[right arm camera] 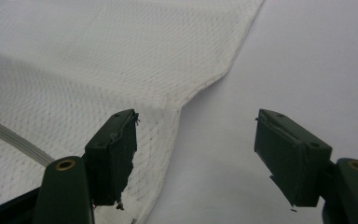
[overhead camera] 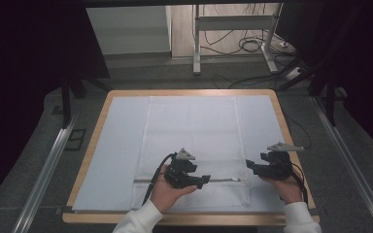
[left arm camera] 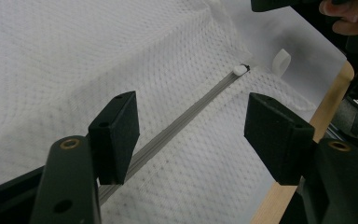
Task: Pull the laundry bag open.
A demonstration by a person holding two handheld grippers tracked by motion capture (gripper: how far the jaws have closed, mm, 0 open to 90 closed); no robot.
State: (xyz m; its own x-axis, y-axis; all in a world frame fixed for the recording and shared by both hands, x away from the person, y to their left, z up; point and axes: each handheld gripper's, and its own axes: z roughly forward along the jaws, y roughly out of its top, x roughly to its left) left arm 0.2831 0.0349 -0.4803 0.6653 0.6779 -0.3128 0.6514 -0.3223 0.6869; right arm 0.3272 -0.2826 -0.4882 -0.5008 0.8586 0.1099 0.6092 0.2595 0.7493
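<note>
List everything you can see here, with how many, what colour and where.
Mesh bag: one, white, flat on the middle of the mat.
Zipper: one, grey, across the bag's near end.
Zipper pull: one, white, at the zipper's right end.
Mat: one, pale blue, covering the table.
Table: one, light wood, rim showing around the mat.
Left gripper: one, black, open, over the zipper.
Right gripper: one, black, open, at the bag's right edge.
Hands: two, white sleeves, from the near edge.

grey carpet floor (overhead camera: 24, 160), metal desk frame (overhead camera: 233, 24), dim room
</note>
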